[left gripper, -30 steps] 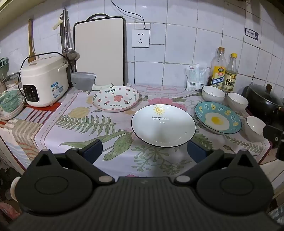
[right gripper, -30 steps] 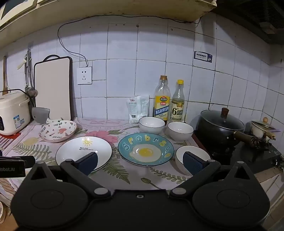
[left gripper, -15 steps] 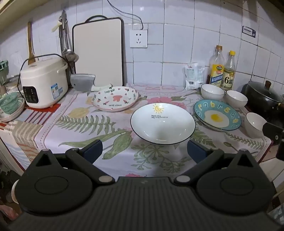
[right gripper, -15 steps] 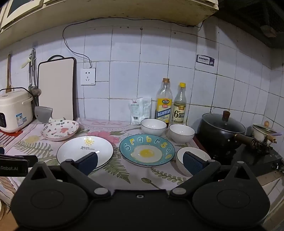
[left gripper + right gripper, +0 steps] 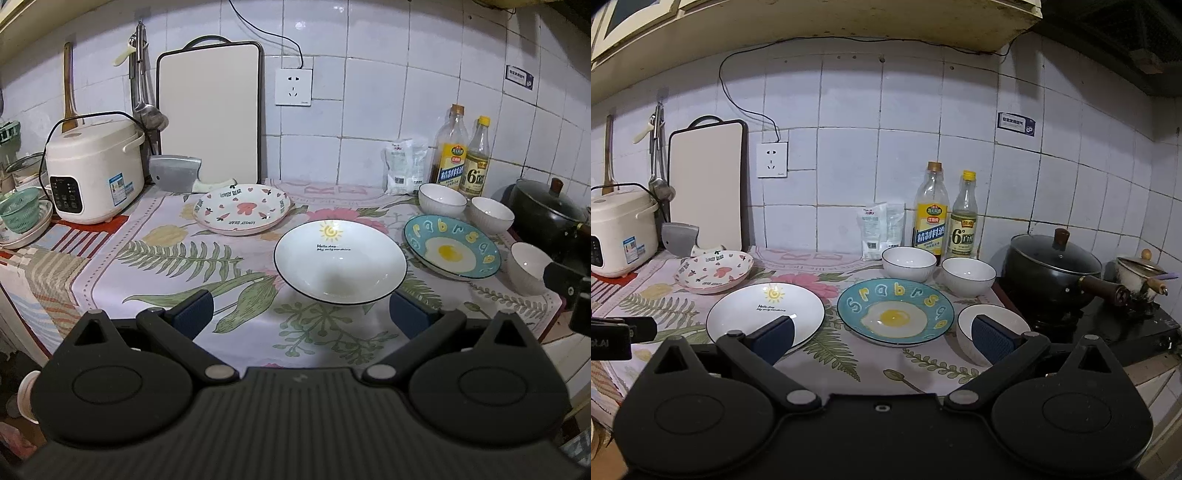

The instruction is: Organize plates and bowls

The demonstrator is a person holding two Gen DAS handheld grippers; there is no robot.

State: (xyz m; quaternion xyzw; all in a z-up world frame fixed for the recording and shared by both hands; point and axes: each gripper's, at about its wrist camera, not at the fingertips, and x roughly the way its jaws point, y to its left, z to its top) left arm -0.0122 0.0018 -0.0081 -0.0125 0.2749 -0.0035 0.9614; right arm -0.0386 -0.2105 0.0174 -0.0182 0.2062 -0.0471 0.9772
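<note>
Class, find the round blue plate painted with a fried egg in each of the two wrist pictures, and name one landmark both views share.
Left wrist view: the round blue plate painted with a fried egg lies right of centre, beside the white sun-print plate.
Right wrist view: the same plate lies at centre, just beyond the open gripper.
Shared landmark: the two yellow-capped glass bottles against the tiled wall.

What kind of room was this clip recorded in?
Most likely a home kitchen: a rice cooker on the cloth-covered counter, a cutting board against the tiled wall, and a lidded black pot on the stove.
</note>
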